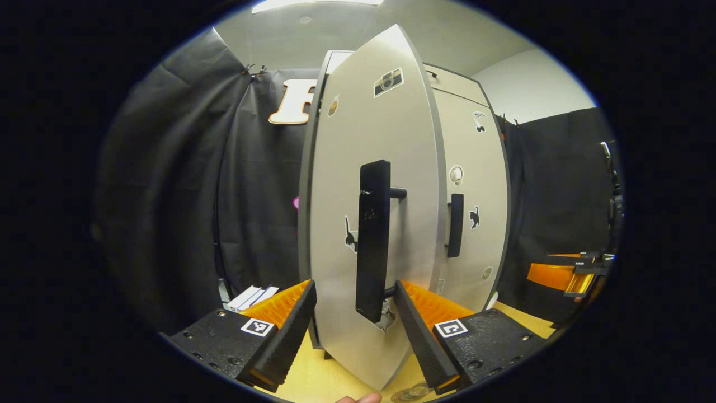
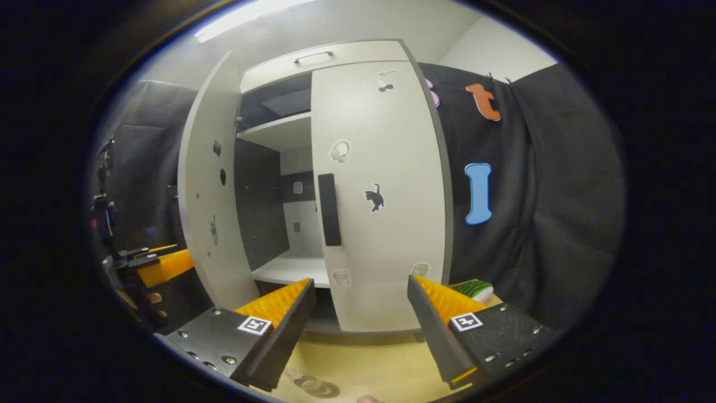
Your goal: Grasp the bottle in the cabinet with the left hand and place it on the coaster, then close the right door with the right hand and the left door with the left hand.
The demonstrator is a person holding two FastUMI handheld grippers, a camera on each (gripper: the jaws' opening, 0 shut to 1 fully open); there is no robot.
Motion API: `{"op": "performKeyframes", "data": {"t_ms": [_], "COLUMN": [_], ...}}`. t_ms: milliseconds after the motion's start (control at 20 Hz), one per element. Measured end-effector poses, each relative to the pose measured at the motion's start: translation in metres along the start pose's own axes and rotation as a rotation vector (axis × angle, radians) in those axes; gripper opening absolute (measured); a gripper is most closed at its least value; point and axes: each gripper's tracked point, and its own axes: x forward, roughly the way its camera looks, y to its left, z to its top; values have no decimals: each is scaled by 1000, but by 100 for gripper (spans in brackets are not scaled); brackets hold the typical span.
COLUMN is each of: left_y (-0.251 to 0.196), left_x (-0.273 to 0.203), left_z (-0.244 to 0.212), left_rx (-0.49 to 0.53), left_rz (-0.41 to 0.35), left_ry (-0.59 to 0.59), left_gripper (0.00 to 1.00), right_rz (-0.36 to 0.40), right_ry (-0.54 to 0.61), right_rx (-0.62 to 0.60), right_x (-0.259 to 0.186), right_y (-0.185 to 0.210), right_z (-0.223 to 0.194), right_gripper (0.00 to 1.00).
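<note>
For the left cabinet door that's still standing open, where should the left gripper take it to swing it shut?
By the vertical bar handle on the left door. It stands off the panel on short posts, so open jaws can straddle it from the front. The left gripper is already lined up, jaws open to either side of the bar's lower end.

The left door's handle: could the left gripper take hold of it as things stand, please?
Probably yes. The left gripper is open, and the black handle on the half-open left door stands right ahead between its fingers, with nothing in between.
</note>
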Motion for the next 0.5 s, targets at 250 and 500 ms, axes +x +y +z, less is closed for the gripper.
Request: {"op": "performKeyframes", "data": {"t_ms": [250, 500], "left_y": [-33, -55], "left_x": [42, 83], "left_z": [-7, -6], "left_rx": [-53, 63], "left_rz": [-23, 19], "left_ry": [-1, -13], "left_gripper": [98, 100], "right_rz": [-20, -52], "right_ry": [19, 25], "right_rx": [34, 26], "right_x": [-7, -14], "right_y": [-24, -44], "right_z": [-4, -9], "right_gripper": [100, 100]}}
